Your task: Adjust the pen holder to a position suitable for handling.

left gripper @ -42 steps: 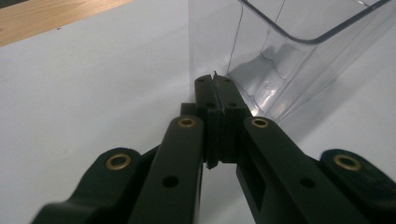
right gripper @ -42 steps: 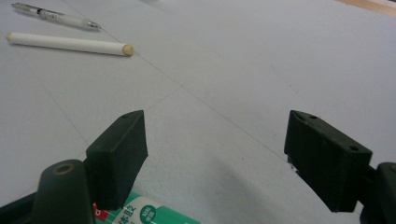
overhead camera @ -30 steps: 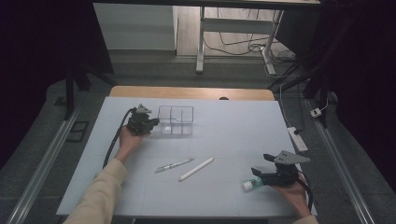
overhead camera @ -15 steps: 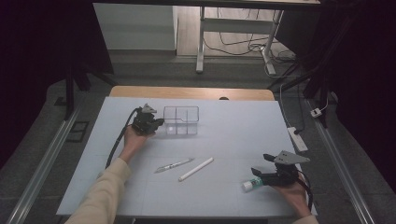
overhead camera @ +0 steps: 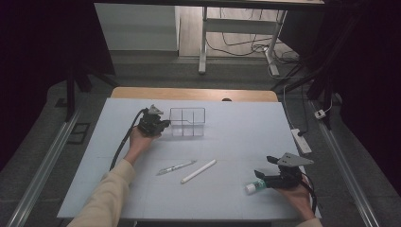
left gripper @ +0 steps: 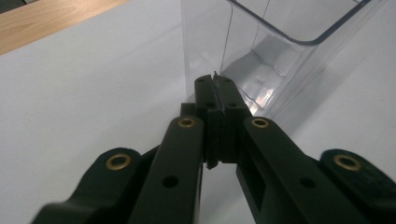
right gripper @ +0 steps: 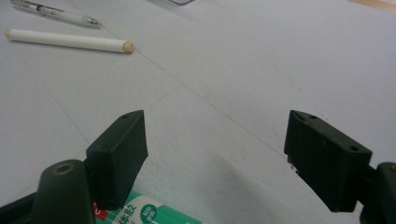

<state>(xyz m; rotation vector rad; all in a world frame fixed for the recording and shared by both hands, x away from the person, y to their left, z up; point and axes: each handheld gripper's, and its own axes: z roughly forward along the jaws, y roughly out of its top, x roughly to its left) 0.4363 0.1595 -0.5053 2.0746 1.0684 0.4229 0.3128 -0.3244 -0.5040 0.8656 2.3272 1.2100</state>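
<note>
- Clear organizer box (left gripper: 280, 51) sits just beyond our left gripper (left gripper: 218, 86), whose jaws are pressed together on nothing, nudging its wall.
- Our right gripper (right gripper: 215, 154) rests spread wide; glue stick (right gripper: 154, 212) lies under its near finger, and next we judge it must close on that stick.

Clear compartmented box (overhead camera: 187, 122) stands upright (empty) on the table's far side.

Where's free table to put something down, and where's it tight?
Free: the wide patch of table between the clear organizer and the right gripper, right of the white stick; also the near-left corner, left of the pen. Tight: the far-left, where the shut left gripper sits at the organizer's wall, and around the glue stick under the right gripper.
</note>
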